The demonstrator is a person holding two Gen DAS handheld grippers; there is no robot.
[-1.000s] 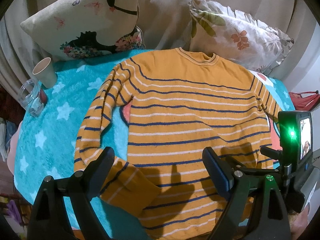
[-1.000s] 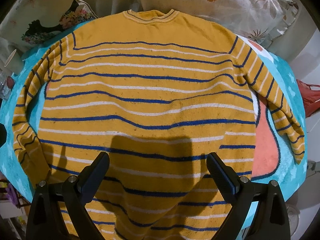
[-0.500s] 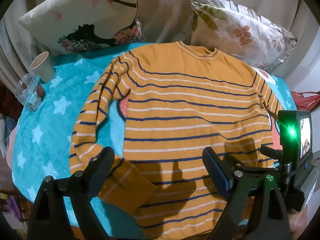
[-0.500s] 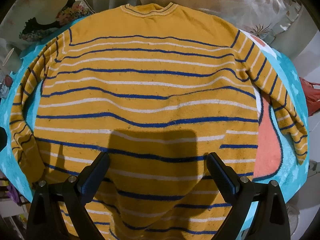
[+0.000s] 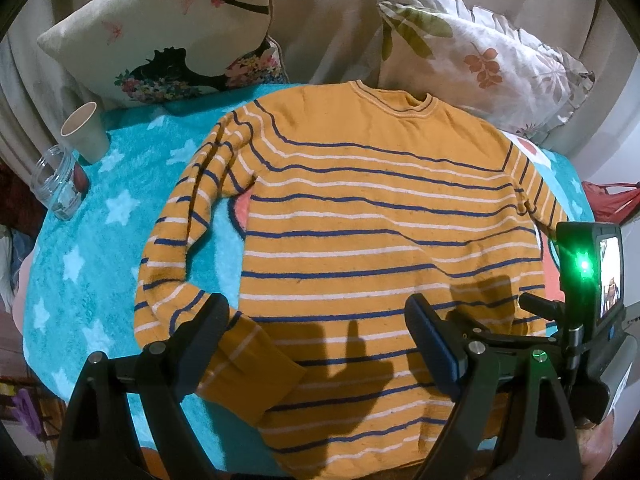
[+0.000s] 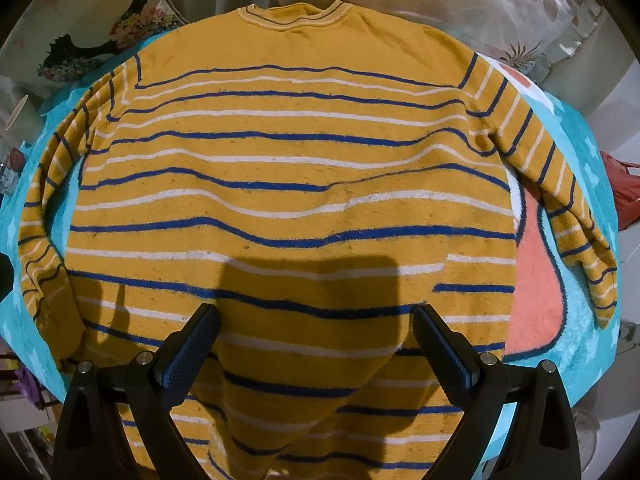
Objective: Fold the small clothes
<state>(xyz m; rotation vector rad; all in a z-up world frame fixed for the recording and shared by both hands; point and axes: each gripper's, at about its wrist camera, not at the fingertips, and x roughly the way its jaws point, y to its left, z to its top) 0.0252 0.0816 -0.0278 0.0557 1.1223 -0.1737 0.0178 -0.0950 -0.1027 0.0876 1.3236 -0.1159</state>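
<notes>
Sweater (image 5: 372,216) flat beneath hand-held gripper (image 5: 318,326)

Paper cup (image 5: 85,133) beside clear jar (image 5: 60,188) on turquoise star blanket (image 5: 100,240), two printed cushions (image 5: 168,36) behind, perhaps a sofa

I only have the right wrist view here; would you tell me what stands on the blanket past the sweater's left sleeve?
Observer: A paper cup stands upright there, beside a clear glass jar.
Operator: Thank you. How does that sleeve end?
Observer: The left sleeve bends at the bottom, and its cuff lies over the sweater hem.
Operator: And the left gripper?
Observer: The left gripper hangs open above that cuff, gripping nothing.
</notes>
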